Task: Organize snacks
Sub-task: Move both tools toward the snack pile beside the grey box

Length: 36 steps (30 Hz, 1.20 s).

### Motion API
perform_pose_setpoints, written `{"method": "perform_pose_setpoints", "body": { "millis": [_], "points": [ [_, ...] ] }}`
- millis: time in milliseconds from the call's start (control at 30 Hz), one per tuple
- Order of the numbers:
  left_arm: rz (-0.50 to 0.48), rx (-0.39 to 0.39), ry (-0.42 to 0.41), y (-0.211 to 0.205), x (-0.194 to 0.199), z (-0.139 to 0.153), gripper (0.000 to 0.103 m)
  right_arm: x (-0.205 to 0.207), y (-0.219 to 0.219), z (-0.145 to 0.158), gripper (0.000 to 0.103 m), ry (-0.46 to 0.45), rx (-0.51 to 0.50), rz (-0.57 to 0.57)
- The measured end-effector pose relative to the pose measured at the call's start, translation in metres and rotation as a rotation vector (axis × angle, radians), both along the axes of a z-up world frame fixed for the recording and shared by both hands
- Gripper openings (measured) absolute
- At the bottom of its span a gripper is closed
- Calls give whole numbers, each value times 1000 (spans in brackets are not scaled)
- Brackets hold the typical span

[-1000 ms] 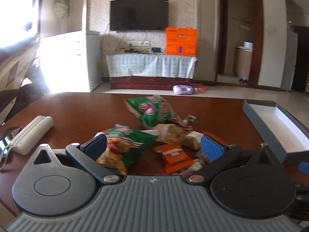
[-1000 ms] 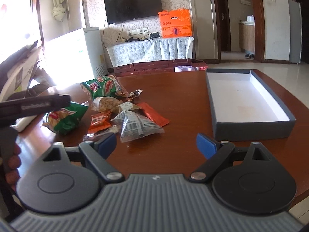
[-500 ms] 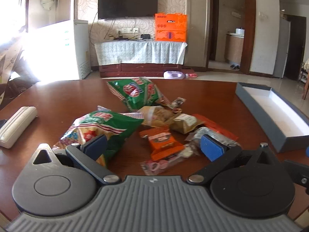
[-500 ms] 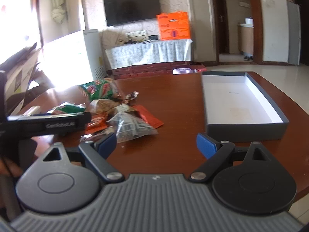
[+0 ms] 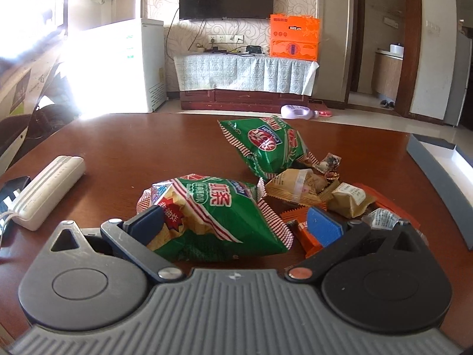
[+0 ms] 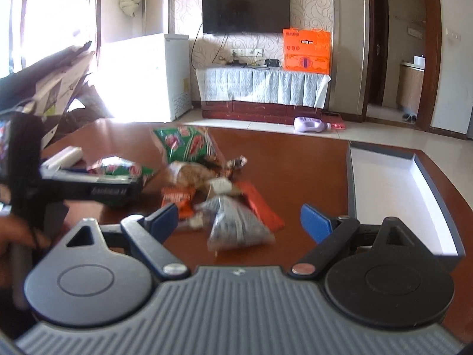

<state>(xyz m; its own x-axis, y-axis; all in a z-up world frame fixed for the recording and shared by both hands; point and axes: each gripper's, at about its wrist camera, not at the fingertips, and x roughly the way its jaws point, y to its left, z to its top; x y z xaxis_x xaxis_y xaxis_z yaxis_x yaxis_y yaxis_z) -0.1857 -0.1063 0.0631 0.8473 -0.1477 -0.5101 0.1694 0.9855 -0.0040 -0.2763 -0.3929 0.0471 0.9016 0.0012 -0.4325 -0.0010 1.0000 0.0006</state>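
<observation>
The left claw (image 5: 235, 222) is sitting low over the brown desk (image 5: 147, 153) with its blue fingers spread apart around a green chip bag (image 5: 212, 216), which is lying between them, not clamped. The right claw (image 6: 239, 220) is also standing wide apart, holding nothing, with a clear packet of dark seeds (image 6: 236, 227) lying just ahead of it. Beyond these, an orange wrapper (image 6: 176, 199) and tan pastry packs (image 5: 298, 189) are lying heaped together, and a second green bag (image 5: 266, 145) is resting farther back. To the right, an open grey box (image 6: 396, 189) is sitting apart from the pile. A white case (image 5: 47, 192) is lying at the left.
</observation>
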Motion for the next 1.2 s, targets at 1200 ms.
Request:
{"method": "perform_pose_setpoints", "body": {
  "millis": [1200],
  "points": [
    [-178,-30,44,-52,-3,-28,103,14,-14,-36,91,103,-2,-19]
  ]
}}
